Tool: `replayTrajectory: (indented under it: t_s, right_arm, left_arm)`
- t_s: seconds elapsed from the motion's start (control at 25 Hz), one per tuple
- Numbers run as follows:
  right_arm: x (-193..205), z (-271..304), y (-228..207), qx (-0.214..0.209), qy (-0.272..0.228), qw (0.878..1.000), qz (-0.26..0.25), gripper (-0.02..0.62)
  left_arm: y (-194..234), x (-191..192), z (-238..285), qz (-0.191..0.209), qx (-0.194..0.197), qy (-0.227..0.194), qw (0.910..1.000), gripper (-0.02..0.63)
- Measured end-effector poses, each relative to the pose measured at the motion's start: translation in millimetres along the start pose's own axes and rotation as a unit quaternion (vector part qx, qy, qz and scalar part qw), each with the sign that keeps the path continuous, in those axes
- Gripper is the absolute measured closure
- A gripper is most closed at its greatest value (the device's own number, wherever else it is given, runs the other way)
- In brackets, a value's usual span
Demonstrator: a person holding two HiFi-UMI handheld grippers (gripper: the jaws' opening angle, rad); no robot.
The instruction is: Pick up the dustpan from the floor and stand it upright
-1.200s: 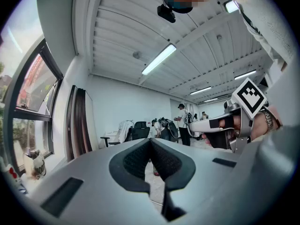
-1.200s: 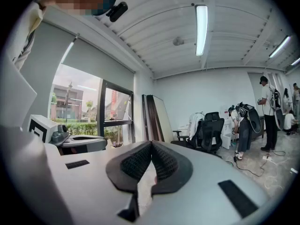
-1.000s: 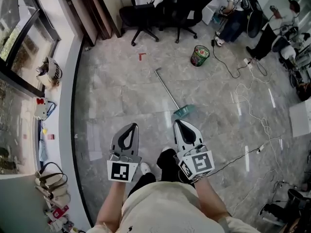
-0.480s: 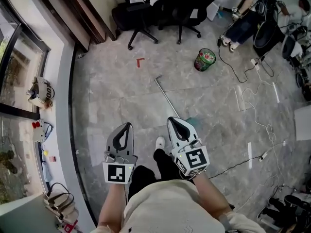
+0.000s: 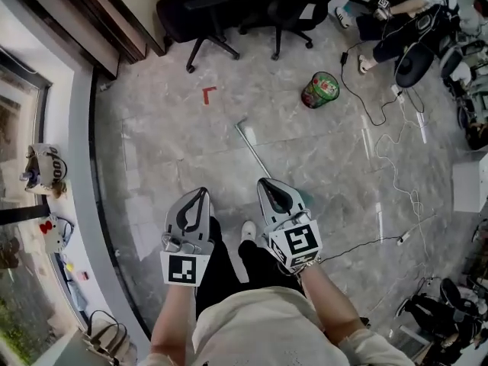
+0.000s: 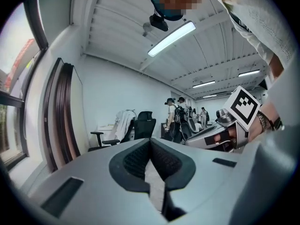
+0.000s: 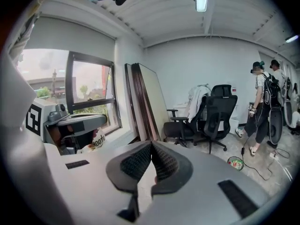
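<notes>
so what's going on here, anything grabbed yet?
Nothing is grabbed yet. A person stands over the dustpan, which lies flat on the floor. Only its long handle shows; the pan end is hidden behind the right gripper. That gripper and the left gripper both have their jaws together and hold nothing.

The head view looks steeply down from above the person, far enough off to take in a wide spread of floor [image 5: 320, 166]. The left gripper [image 5: 200, 194] and right gripper [image 5: 268, 183] sit at lower centre, and the black office chairs [image 5: 229, 10] run along the top edge. Each gripper view sits close behind its own jaws, which fill the lower frame, and faces roughly level across the room. Both share those chairs with the head view, and the right gripper view also shares the green bin [image 7: 235, 162] at lower right.
</notes>
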State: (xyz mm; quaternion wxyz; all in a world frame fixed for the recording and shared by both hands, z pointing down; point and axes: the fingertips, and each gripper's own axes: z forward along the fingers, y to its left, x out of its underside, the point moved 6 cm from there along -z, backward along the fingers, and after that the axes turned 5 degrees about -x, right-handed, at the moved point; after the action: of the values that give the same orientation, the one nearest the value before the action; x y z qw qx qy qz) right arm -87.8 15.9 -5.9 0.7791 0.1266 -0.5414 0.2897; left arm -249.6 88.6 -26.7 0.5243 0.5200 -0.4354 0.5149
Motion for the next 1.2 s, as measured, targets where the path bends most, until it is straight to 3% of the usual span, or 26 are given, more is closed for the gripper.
replayTrajectory:
  t_s: [0.08,0.16,0.32,0.44,0.56,0.76,0.88,0.96,1.04,1.2]
  right_arm:
    - [6,35,-13,0.014,0.013,1.000,0.009,0.578]
    - [17,74,-29,0.028,0.023,0.999,0.019,0.578]
    - [80,164,-74,0.035,0.063,0.997,0.021,0.578]
    - [161,232,-113,0.022,0.107,0.994,0.026,0.578]
    - [262,300,-158,0.006,0.149,0.989,0.024,0.578]
    - [442,396,-234,-0.009,0.236,0.970,0.064,0.577]
    - [535,444,-275,-0.014,0.288,0.957,0.037,0.575]
    - [590,477,-300,-0.023,0.322,0.946,0.010,0.568]
    - [640,511,-322,-0.039,0.354,0.934,0.002,0.498]
    - [716,569,-358,-0.053,0.392,0.918,0.005,0.495]
  left_arm:
    - [24,18,31,0.020,0.034,0.020,0.9990,0.595]
    - [51,43,63,0.090,0.086,0.048,0.9910,0.595]
    - [95,122,126,0.062,0.102,0.075,0.9901,0.595]
    - [108,200,164,0.048,0.114,0.081,0.9890,0.595]
    - [116,291,200,0.074,0.137,0.075,0.9849,0.595]
    - [131,461,243,0.024,0.135,0.077,0.9875,0.595]
    - [141,552,266,0.017,0.143,0.086,0.9859,0.595]
    - [150,604,285,0.022,0.147,0.084,0.9853,0.595]
    - [162,652,304,0.033,0.147,0.079,0.9853,0.595]
    - [175,717,340,0.030,0.153,0.062,0.9858,0.595]
